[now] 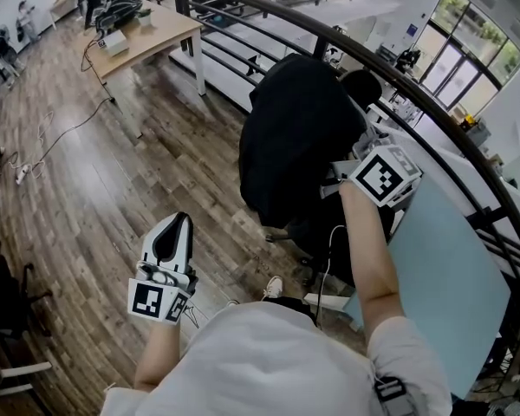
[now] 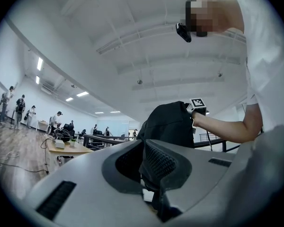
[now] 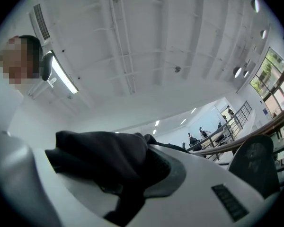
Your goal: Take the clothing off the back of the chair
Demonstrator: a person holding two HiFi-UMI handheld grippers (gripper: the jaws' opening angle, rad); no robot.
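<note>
Gripping a fold of the black clothing (image 1: 295,137) between jaws drawn almost together, the right gripper (image 1: 336,180) held the garment up in the air beside the office chair (image 1: 361,87), near a curved railing (image 1: 329,33) in an open-plan office. The right gripper view showed dark fabric bunched between the jaws and spilling over one of them. The pinch sat at the garment's upper edge, apparently so that the rest could hang free as one piece rather than drag across the seat. The person's forearm was stretched out ahead of the body, seemingly to keep the hanging cloth away from the chair.

From the left gripper view, the clothing dangled in a loose dark mass under the marker cube. The chair's mesh backrest stood bare and apart from the cloth in the right gripper view, so the garment appeared to be clear of the backrest. Whether its lower hem touched the seat could not be told from overhead.

The left gripper (image 1: 175,232) hung low over the wooden floor (image 1: 113,189), well apart from the chair, its jaws together with nothing between them. It seemed to be kept out of the way, with no share in the load. A desk (image 1: 147,33) with trailing cables stood farther off.
</note>
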